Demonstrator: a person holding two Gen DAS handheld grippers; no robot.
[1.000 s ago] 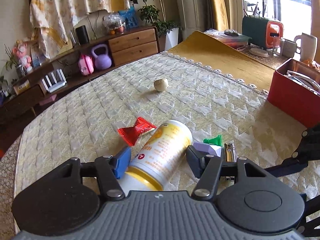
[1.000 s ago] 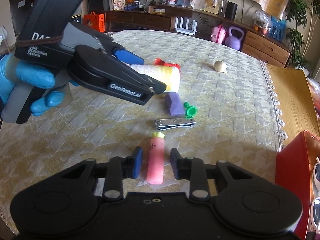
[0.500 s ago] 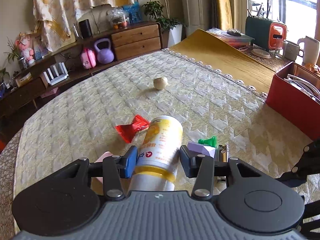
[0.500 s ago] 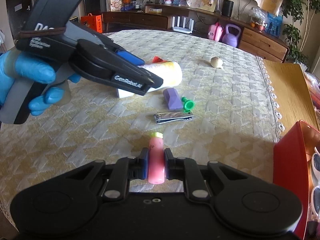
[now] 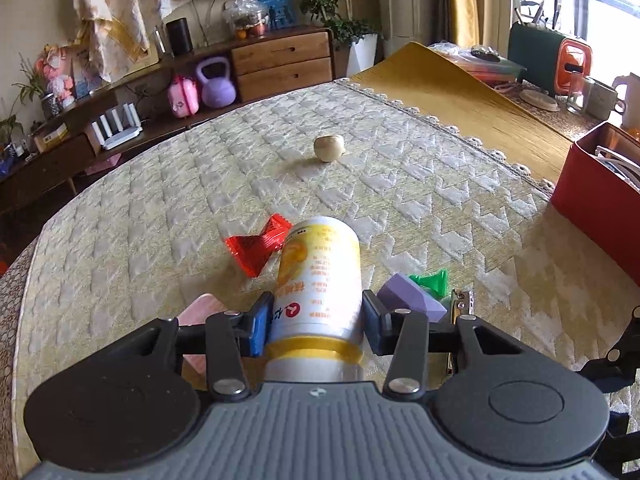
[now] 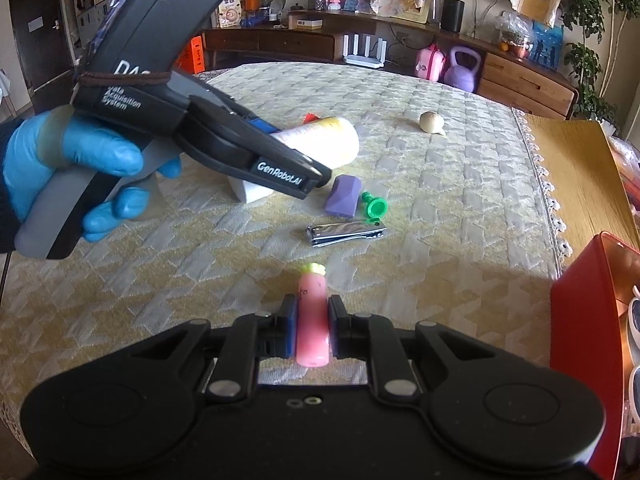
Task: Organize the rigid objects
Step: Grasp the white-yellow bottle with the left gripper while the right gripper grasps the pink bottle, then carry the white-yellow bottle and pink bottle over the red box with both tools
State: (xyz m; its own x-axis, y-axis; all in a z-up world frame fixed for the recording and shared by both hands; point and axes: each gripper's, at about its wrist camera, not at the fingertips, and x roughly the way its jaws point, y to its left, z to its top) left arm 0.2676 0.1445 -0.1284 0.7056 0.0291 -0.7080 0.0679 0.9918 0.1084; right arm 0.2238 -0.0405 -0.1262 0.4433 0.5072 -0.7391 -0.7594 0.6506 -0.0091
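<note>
Left tongs (image 5: 316,320): clamped on the can (image 5: 318,280), lying on the desk (image 5: 160,216);
Right tongs (image 6: 312,326): closed on the pink tube (image 6: 312,320);
Red box (image 6: 580,320): at the right edge.

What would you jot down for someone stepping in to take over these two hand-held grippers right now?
Left hand-held gripper: shut on the yellow-and-white can, which lies on its side.
Right hand-held gripper: shut on the pink tube.
On the quilted cloth: purple block, green piece, nail clipper, red wrapper, pale round thing.
Red bin at the right edge.
Done: both grips made. Left: probably carry both to the bin, then the rest.
</note>
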